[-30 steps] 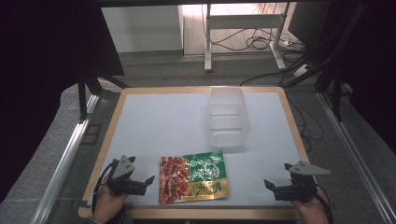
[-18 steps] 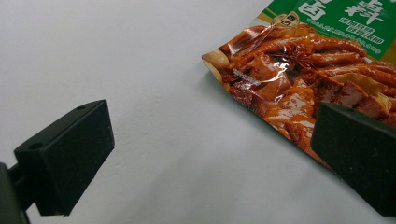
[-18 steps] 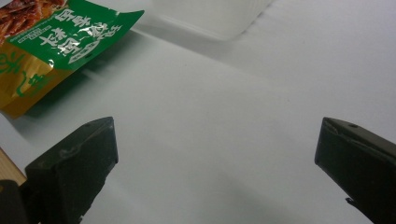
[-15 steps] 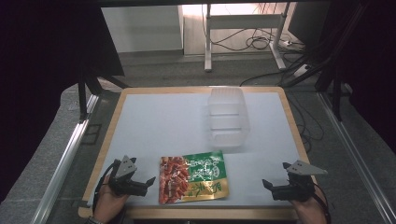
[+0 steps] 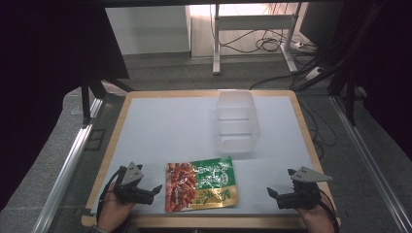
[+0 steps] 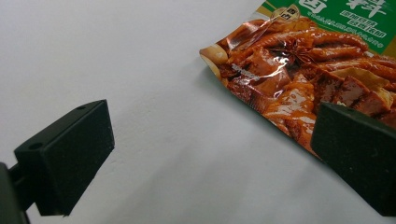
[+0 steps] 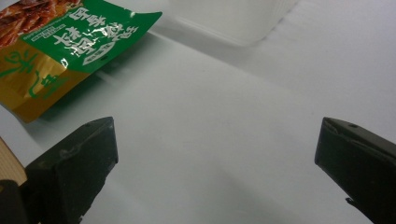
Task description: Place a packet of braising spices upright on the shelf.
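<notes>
The high view looks forward and down from above my side of the white wood-edged surface (image 5: 165, 126), far enough to take in all of it. The camera on my left gripper (image 6: 210, 154) sits low and close, facing the red end of the glossy red, green and gold snack packet (image 6: 308, 60). My right gripper (image 7: 215, 163) camera, equally low, shares that packet's green-gold end (image 7: 70, 42) and faces the clear plastic lidded container (image 7: 229, 16).

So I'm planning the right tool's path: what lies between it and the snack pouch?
Nothing: in the high view only bare white table mat separates the right tool from the snack pouch. The right gripper view shows the same bare stretch.
</notes>
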`<state>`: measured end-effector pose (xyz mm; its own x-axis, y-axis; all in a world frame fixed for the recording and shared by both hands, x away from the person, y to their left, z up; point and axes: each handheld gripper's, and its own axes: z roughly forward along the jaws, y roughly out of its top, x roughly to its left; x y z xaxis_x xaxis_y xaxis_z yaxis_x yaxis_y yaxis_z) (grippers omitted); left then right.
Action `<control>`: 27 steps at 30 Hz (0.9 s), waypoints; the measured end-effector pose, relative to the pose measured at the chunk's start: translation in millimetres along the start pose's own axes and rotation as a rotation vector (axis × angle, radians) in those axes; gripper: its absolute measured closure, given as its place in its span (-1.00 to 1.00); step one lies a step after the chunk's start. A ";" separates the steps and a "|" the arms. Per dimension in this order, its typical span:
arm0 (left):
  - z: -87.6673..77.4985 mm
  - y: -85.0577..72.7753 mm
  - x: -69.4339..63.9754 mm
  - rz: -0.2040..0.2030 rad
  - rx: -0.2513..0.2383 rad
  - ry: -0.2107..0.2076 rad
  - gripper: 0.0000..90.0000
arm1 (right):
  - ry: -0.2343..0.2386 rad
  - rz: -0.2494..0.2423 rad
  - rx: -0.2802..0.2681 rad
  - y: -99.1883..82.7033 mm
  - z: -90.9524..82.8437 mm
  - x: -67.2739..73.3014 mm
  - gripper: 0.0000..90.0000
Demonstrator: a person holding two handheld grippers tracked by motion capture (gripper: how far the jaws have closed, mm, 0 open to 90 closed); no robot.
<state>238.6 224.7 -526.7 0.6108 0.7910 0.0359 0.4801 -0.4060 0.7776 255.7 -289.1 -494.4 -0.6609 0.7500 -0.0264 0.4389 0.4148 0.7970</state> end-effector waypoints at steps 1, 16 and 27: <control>0.0 0.2 0.2 -0.009 -0.001 -0.008 -1.00 | 0.002 0.001 -0.001 0.2 0.6 0.7 -1.00; -0.3 1.1 0.8 -0.034 0.008 -0.018 -1.00 | 0.063 -0.001 -0.001 5.4 14.5 12.0 -1.00; -1.4 1.9 0.8 -0.039 0.008 -0.011 -1.00 | 0.095 -0.021 0.005 9.3 24.5 21.2 -1.00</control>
<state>239.1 225.1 -524.3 0.5983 0.8013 -0.0017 0.5091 -0.3785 0.7730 260.8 -256.7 -502.3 -0.7243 0.6894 0.0143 0.4271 0.4323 0.7942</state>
